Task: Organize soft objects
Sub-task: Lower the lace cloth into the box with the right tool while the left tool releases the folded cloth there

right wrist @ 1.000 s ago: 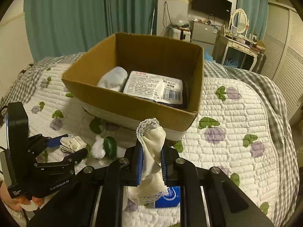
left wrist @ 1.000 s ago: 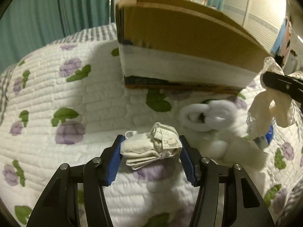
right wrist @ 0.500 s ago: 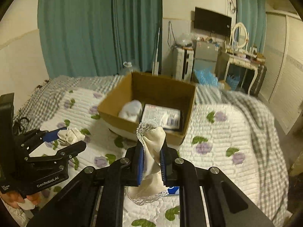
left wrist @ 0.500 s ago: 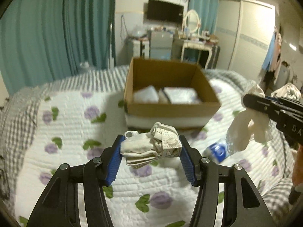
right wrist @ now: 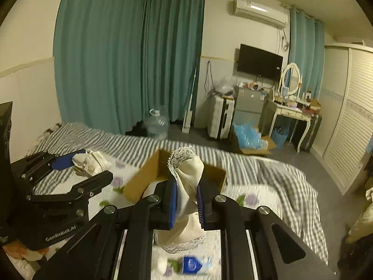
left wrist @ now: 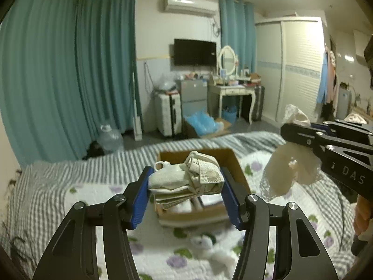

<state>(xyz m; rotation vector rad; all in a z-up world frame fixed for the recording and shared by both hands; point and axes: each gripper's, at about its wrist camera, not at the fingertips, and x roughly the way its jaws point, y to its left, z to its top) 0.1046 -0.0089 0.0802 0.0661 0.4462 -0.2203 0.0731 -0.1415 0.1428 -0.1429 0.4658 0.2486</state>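
My left gripper [left wrist: 185,187] is shut on a folded cream lace garment [left wrist: 186,182] and holds it high above the bed. It also shows in the right wrist view [right wrist: 91,161]. My right gripper [right wrist: 185,194] is shut on a cream lace-trimmed cloth [right wrist: 187,182] that hangs down between its fingers; the cloth shows at the right of the left wrist view [left wrist: 289,175]. An open cardboard box [left wrist: 235,168] sits on the quilted bed below both grippers, with white items inside; it also shows in the right wrist view [right wrist: 142,179].
A white plush [left wrist: 209,247] lies on the flowered quilt [left wrist: 163,252] in front of the box. A blue packet [right wrist: 192,263] lies on the quilt below my right gripper. Beyond the bed are teal curtains [left wrist: 70,81], a water jug [left wrist: 110,137], a suitcase [left wrist: 169,113] and a dressing table [left wrist: 233,91].
Both grippers have risen well above the bed and pulled back, each still holding its cloth. The box now looks small and far below.
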